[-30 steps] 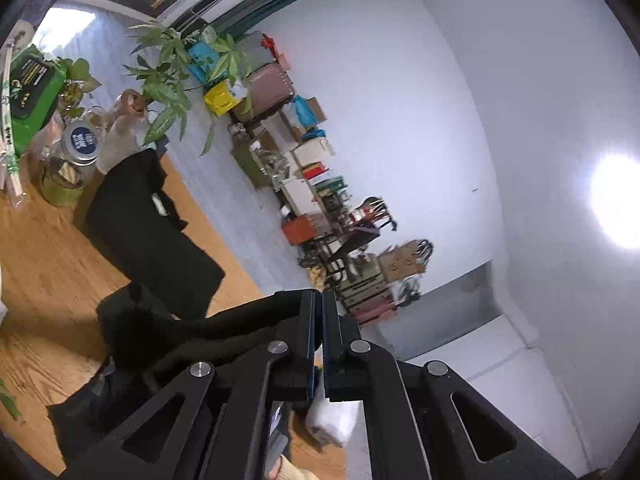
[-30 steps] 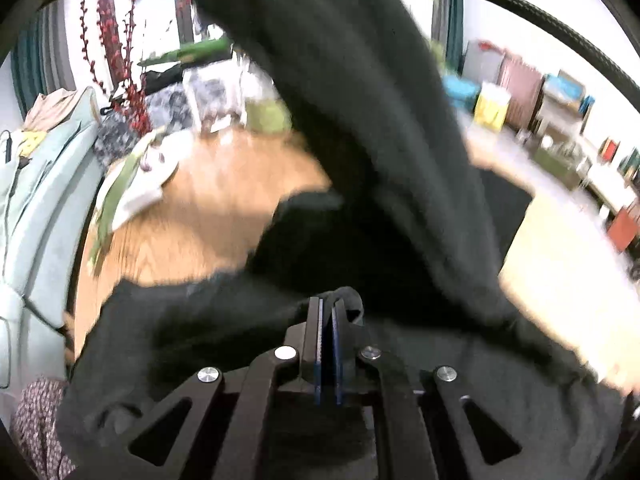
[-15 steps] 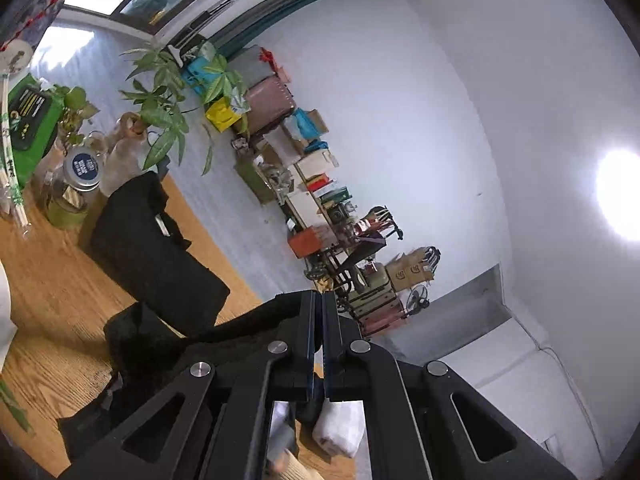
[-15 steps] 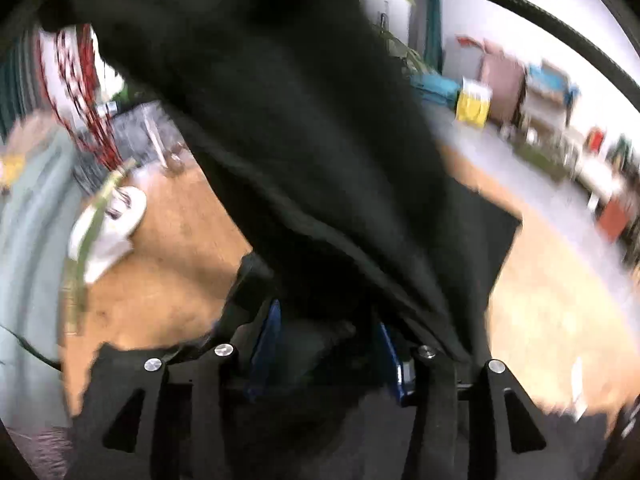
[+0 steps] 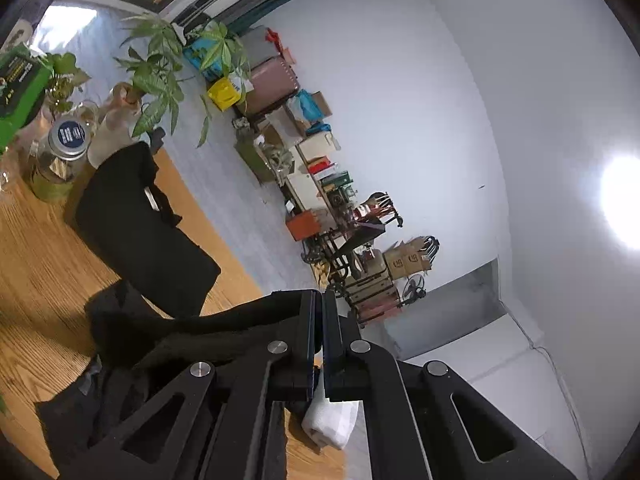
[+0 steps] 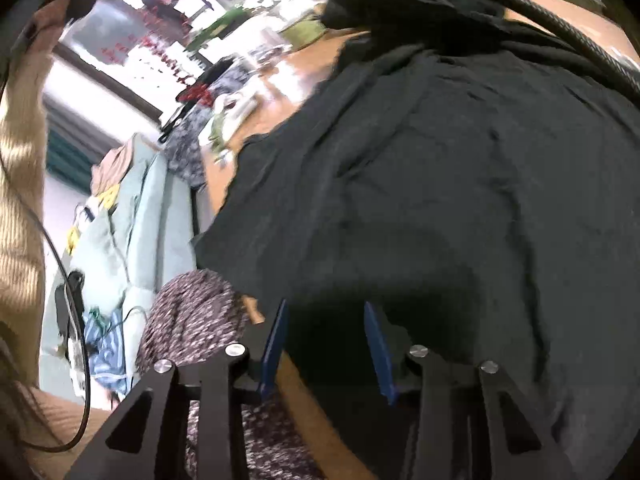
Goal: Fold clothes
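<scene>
Released since 1 second ago, the black garment (image 6: 420,184) is now spread over the wooden table (image 5: 36,264), while the right gripper (image 6: 326,344) is closing with nothing pressed between its pads. An edge of it is kept clamped by the left gripper (image 5: 318,336).

The left gripper (image 5: 318,340) is clamped on a black garment (image 5: 224,324) draping left toward the wooden table (image 5: 36,264), a folded black garment (image 5: 140,232) lying farther off.
</scene>
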`<state>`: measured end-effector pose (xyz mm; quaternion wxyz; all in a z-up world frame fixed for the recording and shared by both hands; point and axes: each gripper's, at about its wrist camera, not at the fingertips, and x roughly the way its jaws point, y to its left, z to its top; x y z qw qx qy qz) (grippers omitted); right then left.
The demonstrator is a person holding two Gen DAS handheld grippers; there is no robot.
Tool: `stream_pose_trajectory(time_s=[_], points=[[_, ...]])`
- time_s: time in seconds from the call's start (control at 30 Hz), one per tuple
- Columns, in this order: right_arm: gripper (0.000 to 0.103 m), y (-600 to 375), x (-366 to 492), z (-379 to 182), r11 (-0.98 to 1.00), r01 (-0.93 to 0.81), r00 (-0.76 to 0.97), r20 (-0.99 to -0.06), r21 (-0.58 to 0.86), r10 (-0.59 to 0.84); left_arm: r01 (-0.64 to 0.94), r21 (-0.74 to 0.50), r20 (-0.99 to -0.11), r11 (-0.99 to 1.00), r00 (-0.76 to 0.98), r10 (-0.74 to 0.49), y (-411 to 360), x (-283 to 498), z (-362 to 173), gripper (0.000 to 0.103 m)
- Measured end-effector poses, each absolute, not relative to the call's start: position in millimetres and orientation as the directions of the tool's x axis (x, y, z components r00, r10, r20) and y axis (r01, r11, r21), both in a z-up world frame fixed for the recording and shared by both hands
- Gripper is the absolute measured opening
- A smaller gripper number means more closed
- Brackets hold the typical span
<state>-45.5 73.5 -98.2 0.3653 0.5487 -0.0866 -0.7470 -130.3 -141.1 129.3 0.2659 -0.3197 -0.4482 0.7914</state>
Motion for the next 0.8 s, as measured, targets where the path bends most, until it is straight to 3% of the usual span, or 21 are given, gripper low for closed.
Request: stream_pose_trajectory(time_s=[0.23, 0.3, 0.33, 0.4, 0.43, 0.8], points=[[0.038, 42.9, -52.4, -102.1, -0.718, 0.462, -0.103, -0.773, 0.521, -0.626, -0.005, -0.881, -0.375, -0.472, -0.601, 0.706, -120.3, -143.9, 115.2, 0.002], [0.032, 38.7, -47.4, -103.3, -0.724, 0.486, -0.105, -0.79, 0.49, -0.604, 0.007, -0.885, -0.381, -0.466, -0.586, 0.715, -114.3, -146.2, 113.9, 0.002], [0.029, 41.2, -43.8, -101.7, -0.731, 0.494, -0.118, -0.796, 0.471, -0.593, 0.005, -0.887, -0.379, -0.463, -0.581, 0.72, -111.3, -146.6, 114.4, 0.002], [0.006, 45.3, -41.0, -103.7, -0.744, 0.466, -0.124, -0.798, 0.478, -0.59, -0.004, -0.886, -0.376, -0.463, -0.578, 0.725, -105.9, -146.1, 117.2, 0.003], [0.003, 49.6, -40.9, -105.9, -0.754, 0.44, -0.126, -0.798, 0.488, -0.59, -0.009, -0.886, -0.374, -0.463, -0.576, 0.727, -103.2, -145.9, 118.5, 0.003], [0.003, 69.0, -29.0, -106.3, -0.791, 0.191, -0.236, -0.755, 0.581, -0.612, -0.035, -0.906, -0.335, -0.423, -0.555, 0.762, -87.6, -145.1, 116.1, 0.002]])
